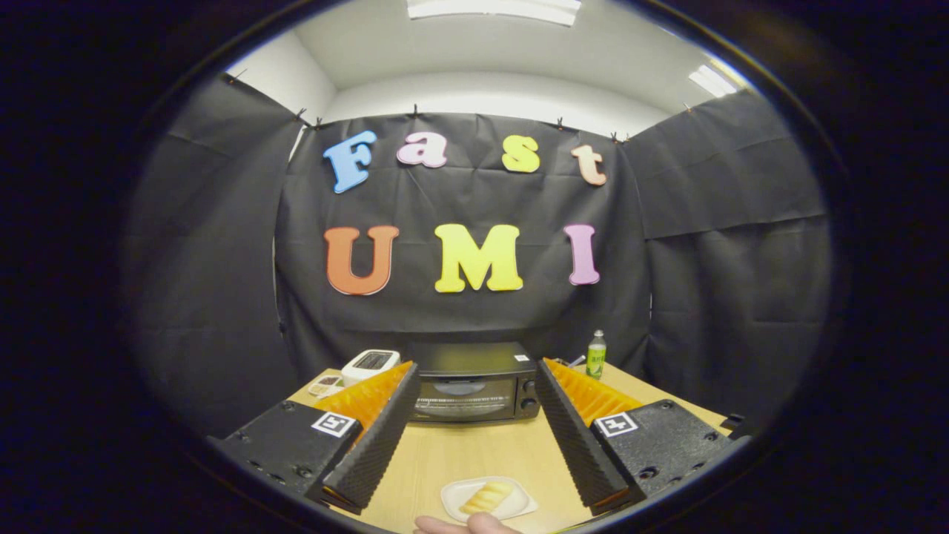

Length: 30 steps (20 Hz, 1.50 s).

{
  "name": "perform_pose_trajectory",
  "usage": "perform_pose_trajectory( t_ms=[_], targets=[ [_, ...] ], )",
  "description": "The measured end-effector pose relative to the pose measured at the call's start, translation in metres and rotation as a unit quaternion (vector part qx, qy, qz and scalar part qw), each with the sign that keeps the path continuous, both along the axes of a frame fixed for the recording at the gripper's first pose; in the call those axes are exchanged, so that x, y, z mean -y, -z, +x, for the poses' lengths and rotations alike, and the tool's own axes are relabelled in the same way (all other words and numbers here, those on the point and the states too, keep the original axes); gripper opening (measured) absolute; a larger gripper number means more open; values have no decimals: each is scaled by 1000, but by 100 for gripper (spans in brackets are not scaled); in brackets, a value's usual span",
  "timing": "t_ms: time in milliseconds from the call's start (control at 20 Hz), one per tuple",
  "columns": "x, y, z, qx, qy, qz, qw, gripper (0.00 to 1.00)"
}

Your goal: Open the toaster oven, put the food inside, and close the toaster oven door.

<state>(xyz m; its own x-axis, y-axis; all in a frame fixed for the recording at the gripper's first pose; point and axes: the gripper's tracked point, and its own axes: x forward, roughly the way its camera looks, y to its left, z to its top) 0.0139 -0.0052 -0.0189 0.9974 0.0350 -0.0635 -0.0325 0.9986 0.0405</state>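
gripper view: we are looking forward along the gripper (474, 371), whose two fingers (374, 437) are standing wide apart with nothing between them but bare table (482, 449). the fingers are touching no object. the toaster oven (474, 382) is sitting at the far side of the table, beyond the fingertips and framed between them, with its door closed and its knobs (528, 394) showing at its right end. the food (487, 497) (a pale yellow, ridged piece) is lying on a small white plate (456, 495), which is resting on the table between the fingers, near their bases and well short of the oven. part of a hand (463, 525) is showing just below the plate, close to its near rim; we cannot tell whether it is touching the plate. a white toaster (371, 363) is standing to the left of the oven, partly hidden by the left finger, with a small dish (326, 386) beside it. a green bottle (596, 354) is standing upright to the right of the oven, just beyond the right fingertip.
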Motion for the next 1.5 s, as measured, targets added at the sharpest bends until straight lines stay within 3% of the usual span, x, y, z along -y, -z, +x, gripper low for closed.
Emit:
perform_pose_trajectory(
  t_ms=[200, 500, 700, 1000, 1300, 1500],
  targets=[
    [-3, 3, 7, 4, -13, 7, 1000, 100],
    [-10, 8, 33, 19, -23, -46, 999, 100],
    [-23, -12, 74, 29, -78, -17, 996, 100],
    [-34, -11, 156, 35, -86, -18, 995, 100],
    [-56, 61, 233, -16, -99, 0, 995, 100],
    [-59, 126, 283, -66, -85, -4, 994, 100]
  ],
)
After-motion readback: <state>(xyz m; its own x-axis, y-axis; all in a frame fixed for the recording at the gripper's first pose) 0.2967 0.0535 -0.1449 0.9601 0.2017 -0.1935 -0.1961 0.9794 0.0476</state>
